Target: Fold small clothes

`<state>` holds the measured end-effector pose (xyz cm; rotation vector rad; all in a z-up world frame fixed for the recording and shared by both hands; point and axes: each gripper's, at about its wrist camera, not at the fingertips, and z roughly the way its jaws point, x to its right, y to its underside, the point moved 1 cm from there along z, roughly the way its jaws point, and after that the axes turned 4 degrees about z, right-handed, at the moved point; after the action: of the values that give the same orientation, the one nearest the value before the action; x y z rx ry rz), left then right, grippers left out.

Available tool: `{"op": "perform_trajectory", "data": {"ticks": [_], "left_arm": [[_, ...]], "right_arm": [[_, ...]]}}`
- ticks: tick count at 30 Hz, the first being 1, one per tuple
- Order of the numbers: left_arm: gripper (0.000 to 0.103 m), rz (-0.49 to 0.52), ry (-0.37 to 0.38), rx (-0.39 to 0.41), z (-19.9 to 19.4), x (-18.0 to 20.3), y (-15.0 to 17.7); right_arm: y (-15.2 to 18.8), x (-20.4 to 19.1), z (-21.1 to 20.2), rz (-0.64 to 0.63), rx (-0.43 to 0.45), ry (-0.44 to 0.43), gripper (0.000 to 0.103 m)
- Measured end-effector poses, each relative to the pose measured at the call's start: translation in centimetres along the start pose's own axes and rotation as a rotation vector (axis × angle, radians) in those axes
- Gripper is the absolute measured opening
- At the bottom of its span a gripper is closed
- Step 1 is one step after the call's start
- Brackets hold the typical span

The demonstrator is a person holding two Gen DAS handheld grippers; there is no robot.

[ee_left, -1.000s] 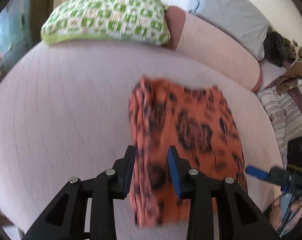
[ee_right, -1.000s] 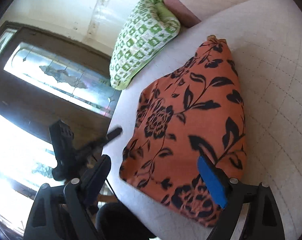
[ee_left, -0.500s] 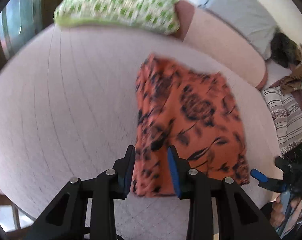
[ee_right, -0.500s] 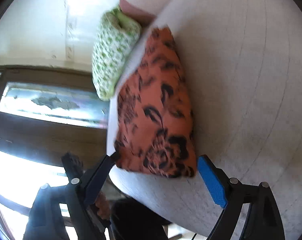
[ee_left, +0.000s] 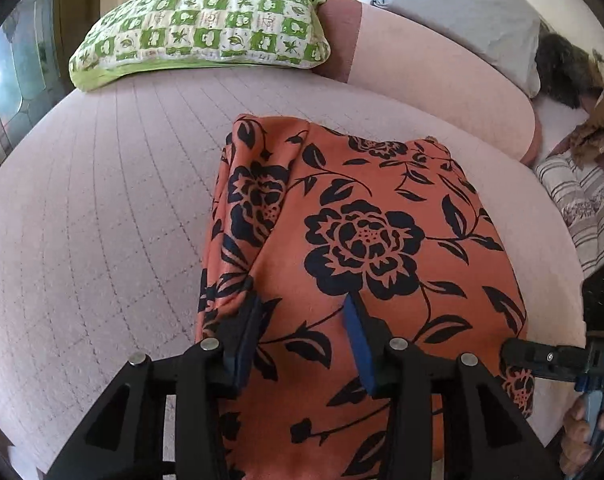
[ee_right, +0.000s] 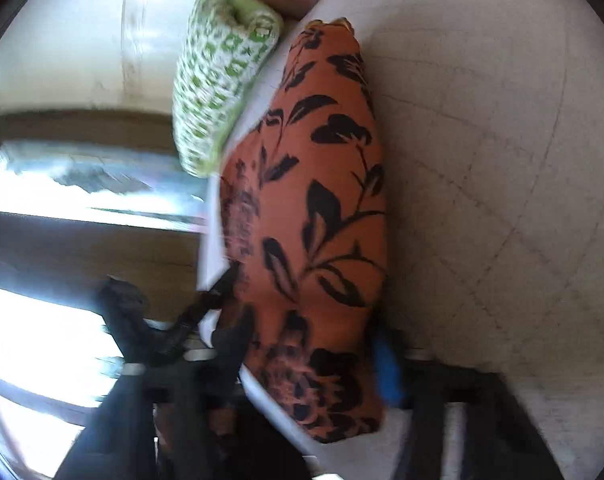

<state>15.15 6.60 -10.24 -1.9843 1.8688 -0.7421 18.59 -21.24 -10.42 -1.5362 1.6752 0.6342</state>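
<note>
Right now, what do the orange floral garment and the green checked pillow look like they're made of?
The orange garment with black flowers looks like a thin, smooth woven fabric, maybe a rayon or polyester type: it drapes in soft folds with a faint sheen. The green-and-white checked pillow looks like matte printed cotton, puffed by stuffing. Exact fibres can't be told.

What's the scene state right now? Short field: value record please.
surface: pink quilted bed
garment: orange floral cloth, partly folded, lying flat
left hand-held gripper: open, jaws over the cloth's near edge
right hand-held gripper: open, straddling the cloth's near end; view blurred
behind cloth: green checked pillow, apart from it
far right: striped fabric
</note>
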Motion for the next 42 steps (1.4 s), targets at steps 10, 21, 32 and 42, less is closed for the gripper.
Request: {"op": "perform_trajectory", "data": {"ticks": [10,21,32,42], "left_arm": [[0.043,0.004,0.039,0.028,0.2,-0.5,0.1],[0.043,-0.002,0.062,0.041,-0.1,-0.9,0.4],[0.043,0.020,0.058,0.048,0.0,-0.7,0.4],[0.043,0.012,0.072,0.052,-0.2,-1.0,0.5]], "right_arm": [[0.2,-1.1,-1.1,-0.007,0.043,0.076,0.088],[-2.8,-3.7,1.5,-0.099,0.037,0.133,0.034],[-5.0,-3.1,-0.7,-0.057,0.157,0.114,0.085],[-12.6,-0.8,4.9,0.043,0.118,0.050,0.031]]}}
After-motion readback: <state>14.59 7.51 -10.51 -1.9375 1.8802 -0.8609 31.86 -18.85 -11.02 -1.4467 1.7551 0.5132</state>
